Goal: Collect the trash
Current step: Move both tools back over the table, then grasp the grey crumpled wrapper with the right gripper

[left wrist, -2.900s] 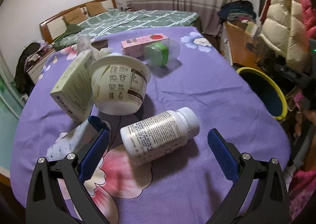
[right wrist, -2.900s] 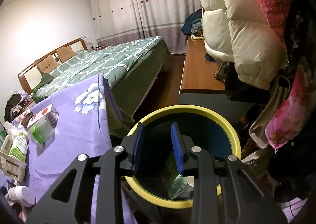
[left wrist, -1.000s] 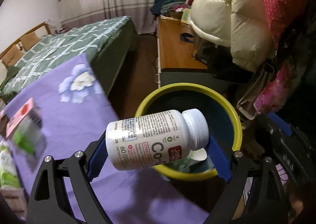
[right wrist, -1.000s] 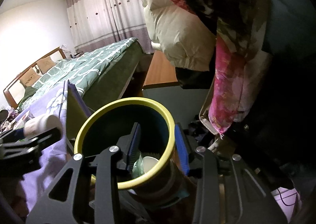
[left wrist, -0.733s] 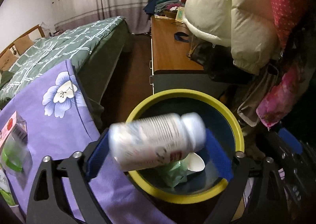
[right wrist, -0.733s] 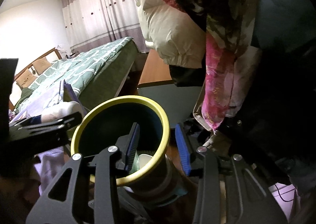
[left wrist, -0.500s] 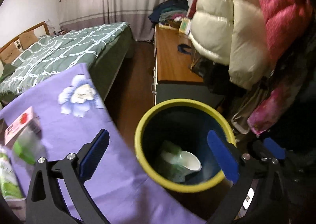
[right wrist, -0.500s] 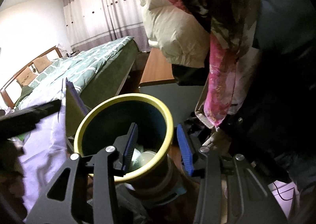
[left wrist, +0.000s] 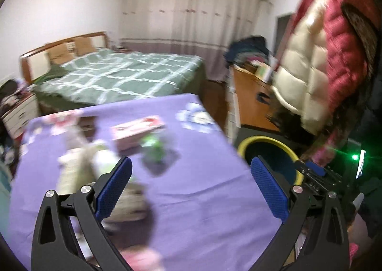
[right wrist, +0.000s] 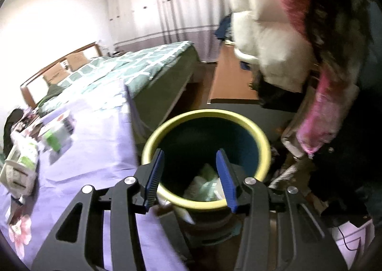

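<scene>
- Left gripper (left wrist: 191,187): jaws spread wide, empty; white pill bottle released earlier, no longer between them.
- Right gripper (right wrist: 189,175): jaws just opening, empty, above yellow-rimmed dark round bin (right wrist: 261,137).
- Beyond left gripper: blurred cartons on purple floral cloth (left wrist: 203,199); binned trash visible from right wrist only.

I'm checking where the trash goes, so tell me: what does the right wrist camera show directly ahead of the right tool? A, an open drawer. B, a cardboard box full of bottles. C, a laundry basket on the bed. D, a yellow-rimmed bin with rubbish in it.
D: in the right wrist view the right tool points at the yellow-rimmed bin, with pale crumpled rubbish lying at its bottom.
</scene>
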`<control>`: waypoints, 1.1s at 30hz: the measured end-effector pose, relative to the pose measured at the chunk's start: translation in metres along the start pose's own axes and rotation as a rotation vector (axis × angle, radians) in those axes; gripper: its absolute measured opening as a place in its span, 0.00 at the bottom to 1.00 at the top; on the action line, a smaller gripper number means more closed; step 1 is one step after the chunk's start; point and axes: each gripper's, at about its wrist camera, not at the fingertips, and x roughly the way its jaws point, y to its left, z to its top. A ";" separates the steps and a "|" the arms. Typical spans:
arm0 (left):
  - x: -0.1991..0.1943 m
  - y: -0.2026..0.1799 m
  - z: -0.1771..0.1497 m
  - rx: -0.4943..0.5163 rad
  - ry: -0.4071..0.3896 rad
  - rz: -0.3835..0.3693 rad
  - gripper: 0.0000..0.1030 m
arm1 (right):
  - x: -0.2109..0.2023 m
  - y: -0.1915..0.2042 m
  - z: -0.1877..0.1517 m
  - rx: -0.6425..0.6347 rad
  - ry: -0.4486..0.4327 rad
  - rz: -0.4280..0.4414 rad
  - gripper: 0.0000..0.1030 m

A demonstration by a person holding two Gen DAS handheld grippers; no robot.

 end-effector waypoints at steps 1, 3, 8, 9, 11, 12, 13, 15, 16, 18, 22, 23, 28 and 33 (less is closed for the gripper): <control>-0.009 0.012 -0.002 -0.016 -0.010 0.013 0.95 | -0.001 0.009 -0.001 -0.010 0.001 0.010 0.43; -0.028 0.042 -0.007 -0.052 -0.023 0.044 0.95 | -0.001 0.029 -0.002 -0.034 0.006 0.039 0.43; -0.063 0.099 -0.023 -0.108 -0.051 0.159 0.95 | 0.000 0.081 -0.005 -0.108 0.020 0.103 0.44; -0.070 0.110 -0.027 -0.119 -0.059 0.186 0.95 | 0.000 0.095 -0.007 -0.127 0.024 0.120 0.44; -0.081 0.130 -0.033 -0.138 -0.066 0.228 0.95 | 0.000 0.116 -0.010 -0.154 0.032 0.152 0.44; -0.087 0.140 -0.037 -0.151 -0.069 0.248 0.95 | 0.001 0.129 -0.011 -0.168 0.039 0.175 0.44; -0.091 0.148 -0.039 -0.160 -0.071 0.260 0.95 | 0.001 0.139 -0.012 -0.180 0.044 0.193 0.44; -0.098 0.163 -0.044 -0.178 -0.074 0.282 0.95 | -0.001 0.162 -0.015 -0.207 0.049 0.235 0.44; -0.102 0.171 -0.046 -0.187 -0.075 0.290 0.95 | -0.002 0.173 -0.015 -0.221 0.048 0.256 0.44; -0.104 0.180 -0.049 -0.200 -0.078 0.299 0.95 | -0.006 0.191 -0.014 -0.239 0.047 0.295 0.44; -0.107 0.193 -0.054 -0.218 -0.082 0.309 0.95 | -0.015 0.226 -0.013 -0.283 0.040 0.364 0.44; -0.107 0.193 -0.055 -0.221 -0.083 0.312 0.95 | -0.018 0.232 -0.014 -0.290 0.037 0.378 0.44; -0.118 0.206 -0.057 -0.238 -0.106 0.366 0.95 | -0.036 0.257 -0.028 -0.315 0.062 0.457 0.44; -0.132 0.219 -0.059 -0.264 -0.135 0.411 0.95 | -0.052 0.280 -0.054 -0.370 0.098 0.511 0.44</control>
